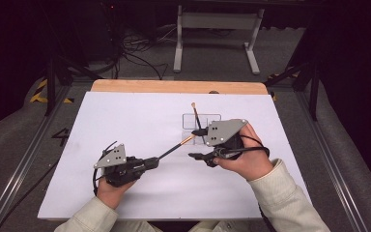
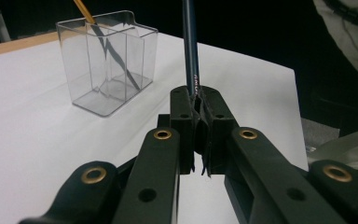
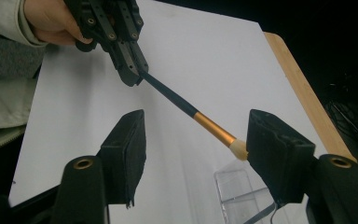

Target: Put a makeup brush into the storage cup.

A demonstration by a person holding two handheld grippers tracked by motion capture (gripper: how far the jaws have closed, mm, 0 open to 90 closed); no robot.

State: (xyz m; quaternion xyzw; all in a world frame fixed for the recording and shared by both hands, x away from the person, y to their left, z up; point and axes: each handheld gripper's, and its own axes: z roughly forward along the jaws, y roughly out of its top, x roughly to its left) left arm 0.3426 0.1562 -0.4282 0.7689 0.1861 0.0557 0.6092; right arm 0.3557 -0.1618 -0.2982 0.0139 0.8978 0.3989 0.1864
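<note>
My left gripper [image 1: 155,160] is shut on the dark handle of a brush [image 1: 178,145], which slants up and to the right over the white sheet. The left gripper view has the handle [image 2: 191,60] rising out of the closed jaws of my left gripper [image 2: 198,105]. My right gripper [image 1: 195,143] stands open around the brush's far end. In the right gripper view the gold ferrule [image 3: 212,128] crosses the gap of my right gripper [image 3: 196,140], and the pale tip lies against the right pad [image 3: 275,144]. A clear container [image 1: 201,123] behind it holds a second brush [image 1: 194,112].
A white sheet [image 1: 125,121] covers the table, with a wooden edge [image 1: 174,87] along the far side. Beyond it stand a white metal frame [image 1: 217,29] and loose cables [image 1: 135,48] on the floor. The container [image 2: 107,65] sits to the front left of the left jaws.
</note>
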